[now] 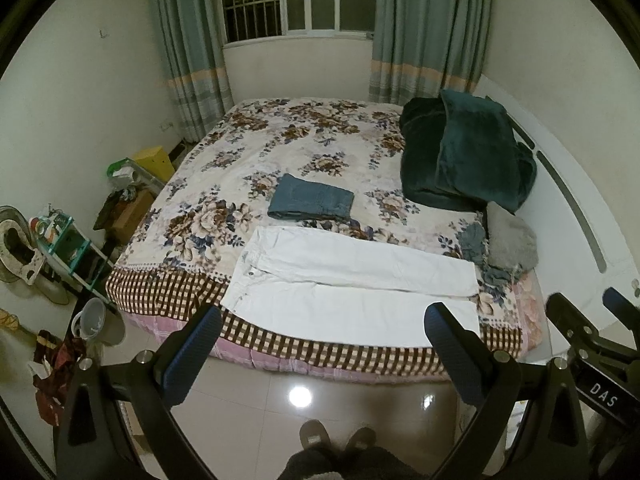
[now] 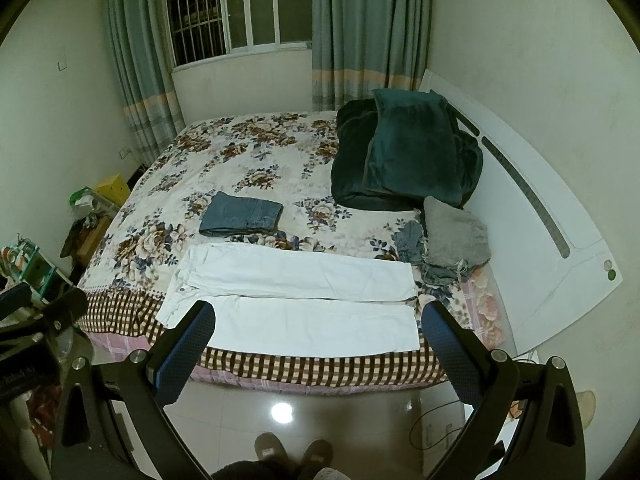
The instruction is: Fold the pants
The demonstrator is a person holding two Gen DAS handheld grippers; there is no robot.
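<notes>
White pants (image 1: 352,280) lie flat along the near edge of the bed, waist to the left, legs to the right; they also show in the right wrist view (image 2: 296,296). My left gripper (image 1: 324,320) is open and empty, held over the floor in front of the bed, short of the pants. My right gripper (image 2: 318,316) is open and empty at the same distance; it also shows at the right edge of the left wrist view (image 1: 588,312). A folded pair of blue jeans (image 1: 310,198) lies behind the white pants, also in the right wrist view (image 2: 240,214).
The bed has a floral cover (image 1: 280,140) with a checked edge (image 1: 172,284). A dark green blanket pile (image 1: 464,152), a grey fluffy cloth (image 1: 510,242) and crumpled denim (image 1: 474,244) lie at the right. The white headboard (image 2: 532,208) is right. Clutter and a shelf (image 1: 68,240) stand left on the tiled floor (image 1: 340,400).
</notes>
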